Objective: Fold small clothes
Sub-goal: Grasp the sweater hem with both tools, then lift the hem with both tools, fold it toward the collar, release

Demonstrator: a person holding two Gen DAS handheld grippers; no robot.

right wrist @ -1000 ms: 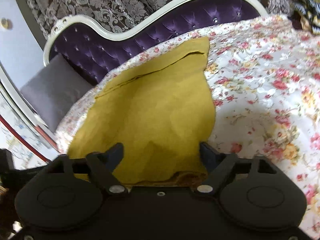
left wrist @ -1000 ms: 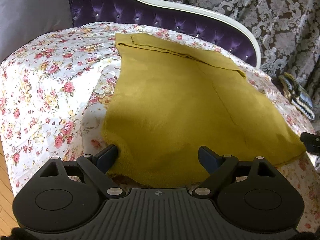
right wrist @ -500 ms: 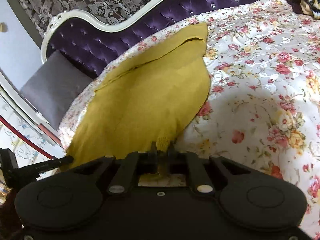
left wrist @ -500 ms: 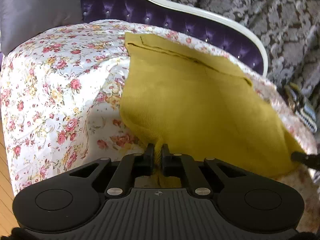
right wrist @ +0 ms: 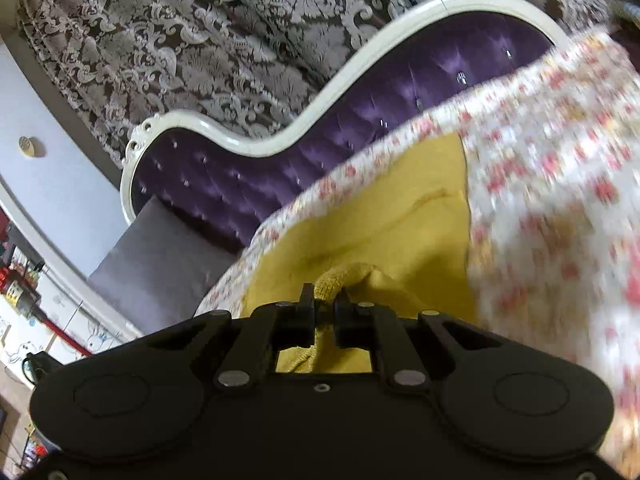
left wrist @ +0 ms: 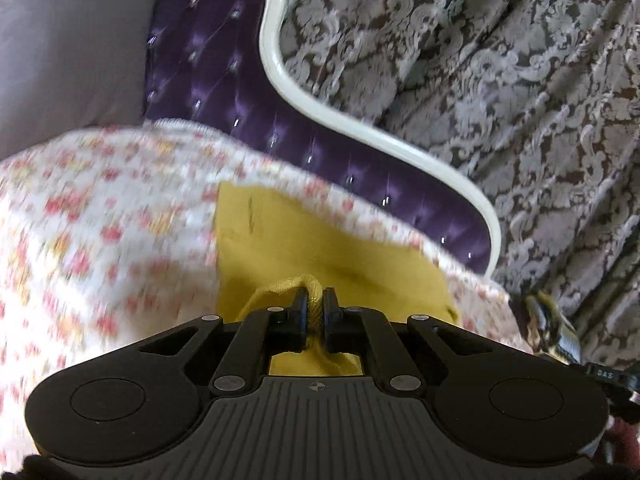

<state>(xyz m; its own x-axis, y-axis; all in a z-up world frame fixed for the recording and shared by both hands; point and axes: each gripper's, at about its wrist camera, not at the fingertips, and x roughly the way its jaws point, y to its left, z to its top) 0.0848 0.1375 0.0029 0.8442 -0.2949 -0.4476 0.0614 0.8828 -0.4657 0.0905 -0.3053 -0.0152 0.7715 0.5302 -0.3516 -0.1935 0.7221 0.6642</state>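
Observation:
A mustard-yellow knit garment (left wrist: 320, 248) lies on the floral bedspread (left wrist: 100, 240). My left gripper (left wrist: 313, 300) is shut on a bunched near edge of it, lifted off the bed. In the right wrist view the same garment (right wrist: 380, 232) shows, and my right gripper (right wrist: 325, 304) is shut on another bunch of its near edge. The far part of the garment still rests on the floral bedspread (right wrist: 560, 200). Both views are motion-blurred.
A purple tufted headboard (left wrist: 224, 92) with a white frame stands behind the bed, with patterned curtains (left wrist: 500, 80) beyond. A grey pillow (left wrist: 68, 40) leans at the left. A striped cloth (left wrist: 552, 324) lies at the bed's right edge.
Both grippers went from open around the garment's near edge to shut on it, then lifted it and carried it toward the headboard, so less garment lies flat.

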